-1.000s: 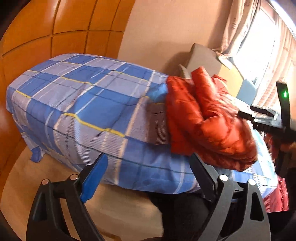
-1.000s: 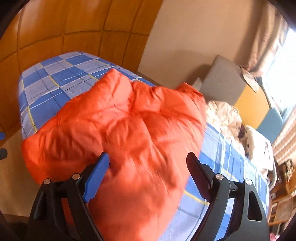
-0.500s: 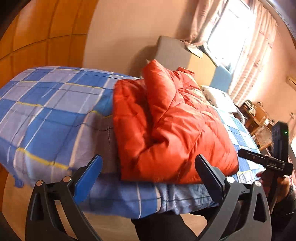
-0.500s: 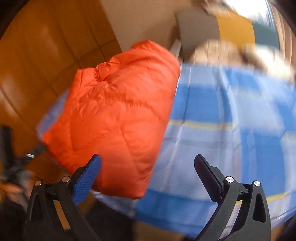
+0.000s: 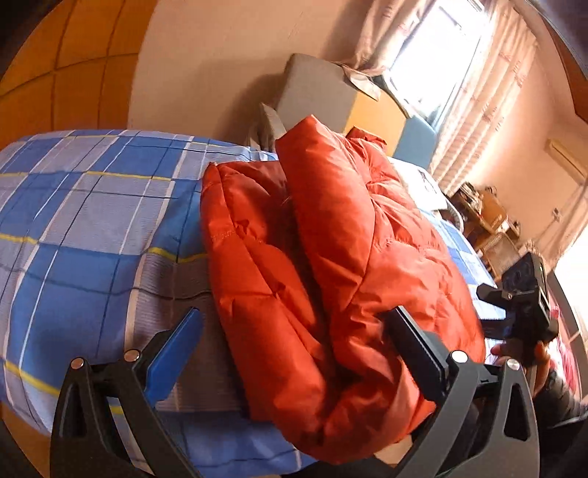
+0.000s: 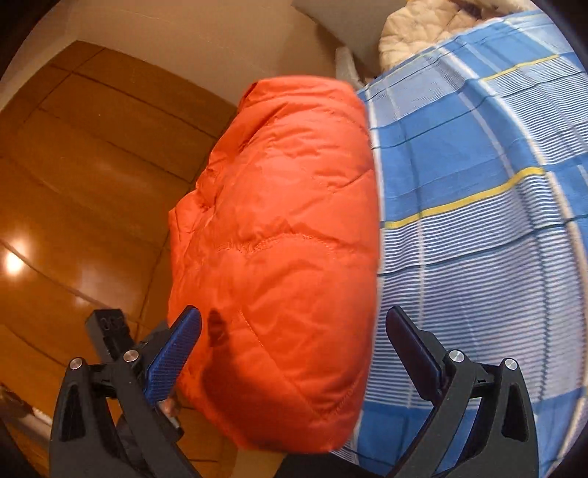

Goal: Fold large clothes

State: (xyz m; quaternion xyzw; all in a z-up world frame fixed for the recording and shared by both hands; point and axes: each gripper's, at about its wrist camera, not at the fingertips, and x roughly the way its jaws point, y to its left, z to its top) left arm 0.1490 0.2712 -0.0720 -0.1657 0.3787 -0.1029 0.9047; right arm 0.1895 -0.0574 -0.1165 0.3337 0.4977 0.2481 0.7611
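The jaws of the left gripper (image 5: 292,340) stand spread wide and grip nothing; the near edge of the orange puffer jacket (image 5: 330,264) lies in the gap between them, but neither pad presses on it. The right gripper (image 6: 292,338) is likewise released, its jaws fully apart, with the jacket's lower corner showing between them and no fabric pinched. A second ago both pairs of jaws were a little narrower and have since opened to their full spread, so the letting-go looks complete. In that time the left view has swung from the bare stretch of checked sheet toward the jacket, which now fills the middle of the picture, and the right view has rolled hard, so that the bed (image 6: 477,184) now runs up the right side with the wooden floor (image 6: 92,184) on the left. The jacket rests on the blue checked bed at its near edge, doubled over into a thick bundle with an upper layer lying across a lower one, and one corner bulges out past the mattress edge. In the left view the other gripper sits low at the right, held in a hand (image 5: 529,349) just beside the jacket. My reading is that a fold has just been laid down and released, and the bundle holds its shape unaided; whether another fold or only a tidying of the overhanging corner remains is hard to tell. A pale quilted garment (image 6: 422,29) lies farther up the bed, apart from the jacket.
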